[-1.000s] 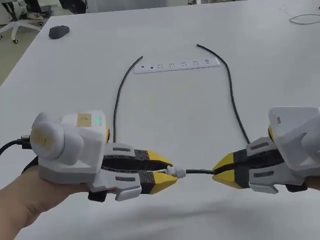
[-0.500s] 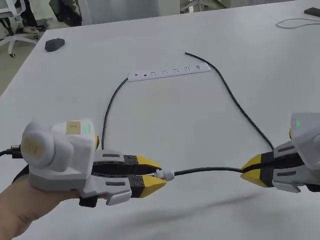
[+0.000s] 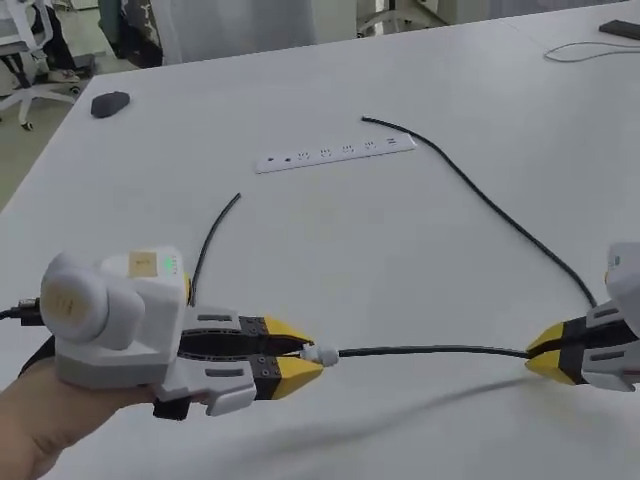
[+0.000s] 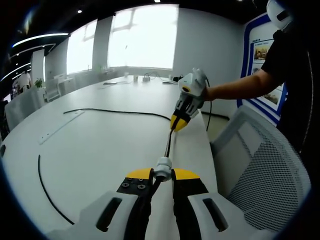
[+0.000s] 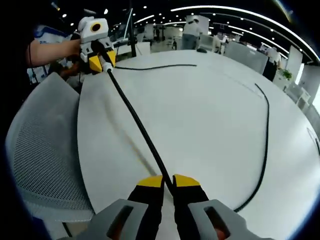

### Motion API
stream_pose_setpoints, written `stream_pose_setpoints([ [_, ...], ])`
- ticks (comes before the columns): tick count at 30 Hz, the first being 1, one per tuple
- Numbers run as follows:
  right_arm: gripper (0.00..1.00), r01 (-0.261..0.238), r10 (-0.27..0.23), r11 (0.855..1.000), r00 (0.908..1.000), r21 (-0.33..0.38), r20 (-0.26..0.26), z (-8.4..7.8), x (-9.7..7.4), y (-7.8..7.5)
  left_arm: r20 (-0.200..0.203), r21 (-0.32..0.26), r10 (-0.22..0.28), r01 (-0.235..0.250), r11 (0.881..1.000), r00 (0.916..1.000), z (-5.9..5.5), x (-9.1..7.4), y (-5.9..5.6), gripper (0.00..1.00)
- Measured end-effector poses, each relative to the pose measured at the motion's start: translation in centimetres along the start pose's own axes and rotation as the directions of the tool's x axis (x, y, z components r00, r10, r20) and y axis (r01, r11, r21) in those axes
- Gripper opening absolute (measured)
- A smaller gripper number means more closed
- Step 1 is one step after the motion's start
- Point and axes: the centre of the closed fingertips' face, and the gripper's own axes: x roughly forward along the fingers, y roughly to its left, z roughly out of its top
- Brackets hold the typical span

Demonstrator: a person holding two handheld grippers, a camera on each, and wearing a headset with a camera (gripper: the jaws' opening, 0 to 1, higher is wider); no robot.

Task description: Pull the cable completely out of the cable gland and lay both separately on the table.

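Observation:
My left gripper (image 3: 308, 358) is shut on a small white cable gland (image 3: 322, 354), which also shows at its yellow tips as the cable gland (image 4: 162, 167) in the left gripper view. A black cable (image 3: 430, 351) runs taut from the gland to my right gripper (image 3: 535, 357), which is shut on it at the right edge. Beyond that grip the cable (image 3: 480, 195) trails up across the table to near the power strip. Its other end (image 3: 212, 240) lies loose behind the left gripper. In the right gripper view the cable (image 5: 135, 122) stretches from my right gripper (image 5: 167, 181) to the left gripper (image 5: 102, 61).
A white power strip (image 3: 335, 153) lies at the back of the white table (image 3: 360, 250). A dark mouse (image 3: 109, 102) sits far left, a thin wire (image 3: 580, 50) far right. A grey mesh chair (image 5: 40, 150) stands by the table edge.
The right gripper has pulled away to the right along the table, and the span of cable between gland and right gripper has grown much longer. The loose cable end has slid toward the left gripper.

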Motion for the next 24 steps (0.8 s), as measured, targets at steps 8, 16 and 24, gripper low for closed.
stream_pose_setpoints([
  [8, 0.21, -0.044, 0.041, 0.998, 0.9977, 0.052, 0.053, 1.9, -0.5, 1.0, 0.014, -0.017, 0.028, -0.028, 0.999, 0.9995, 0.1, -0.4, 1.0, 0.15],
  [16, 0.27, -0.114, 0.115, 0.993, 0.9720, -0.020, 0.205, 9.8, -1.1, 3.8, 0.010, 0.005, 0.024, -0.024, 1.000, 0.9997, 0.4, 0.2, 0.8, 0.15],
  [24, 0.20, -0.207, 0.241, 0.964, 0.9440, -0.165, 0.225, 15.1, 0.8, 8.6, 0.017, 0.047, 0.015, -0.016, 0.999, 0.9997, 1.0, 0.4, 0.7, 0.15],
])
